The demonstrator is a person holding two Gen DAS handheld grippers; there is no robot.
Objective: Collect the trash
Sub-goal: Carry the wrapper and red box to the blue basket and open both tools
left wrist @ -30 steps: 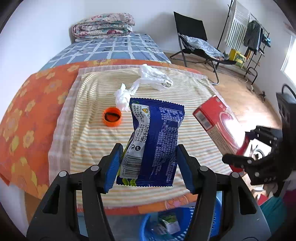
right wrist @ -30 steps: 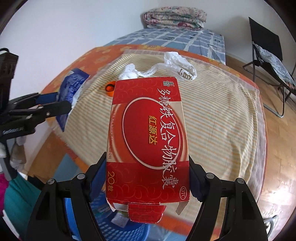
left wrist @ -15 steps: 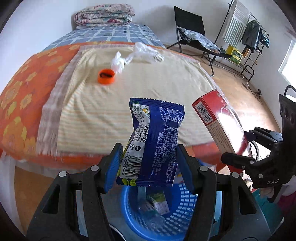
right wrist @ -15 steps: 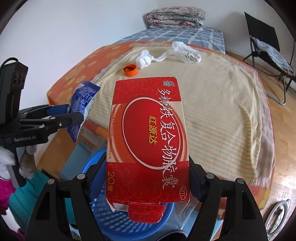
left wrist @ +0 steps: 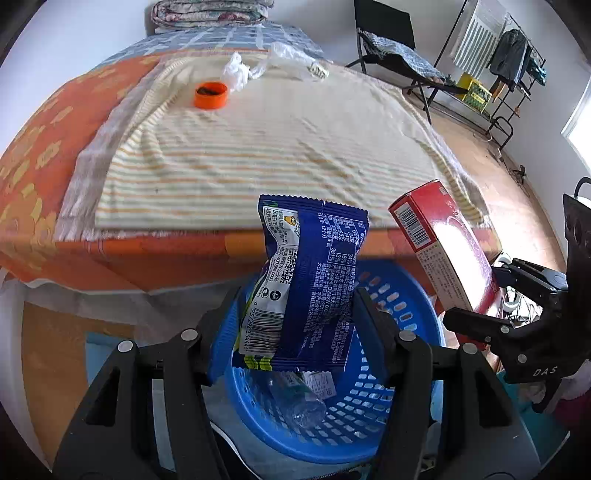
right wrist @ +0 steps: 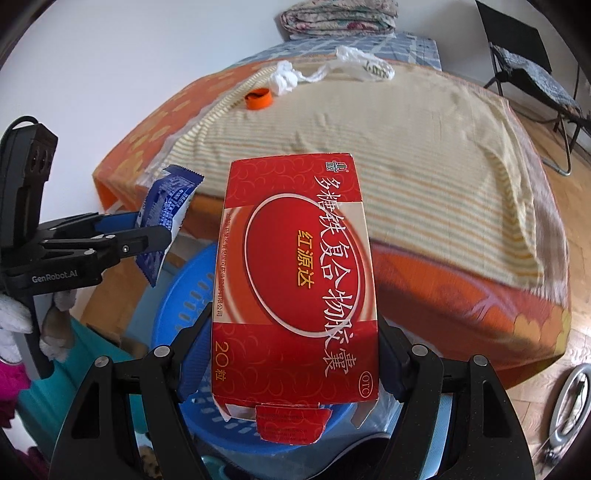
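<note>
My left gripper (left wrist: 295,321) is shut on a blue snack wrapper (left wrist: 310,273) and holds it above a blue plastic basket (left wrist: 391,417) on the floor by the bed. My right gripper (right wrist: 291,354) is shut on a red medicine box (right wrist: 295,280), also over the basket (right wrist: 181,295). The box shows at the right of the left wrist view (left wrist: 443,247); the wrapper shows at the left of the right wrist view (right wrist: 166,206). The basket holds a clear bottle (left wrist: 306,406) and a small carton. An orange cap (left wrist: 210,95) and a white plastic bag (left wrist: 258,66) lie on the bed.
The bed has a striped cloth (left wrist: 277,147) over an orange sheet (left wrist: 33,155). Folded quilts (left wrist: 214,13) lie at its far end. A black folding chair (left wrist: 399,48) and a clothes rack (left wrist: 495,55) stand on the wooden floor to the right.
Both grippers drew back from over the bed and sank to the blue basket at the bedside, each keeping hold of its item.
</note>
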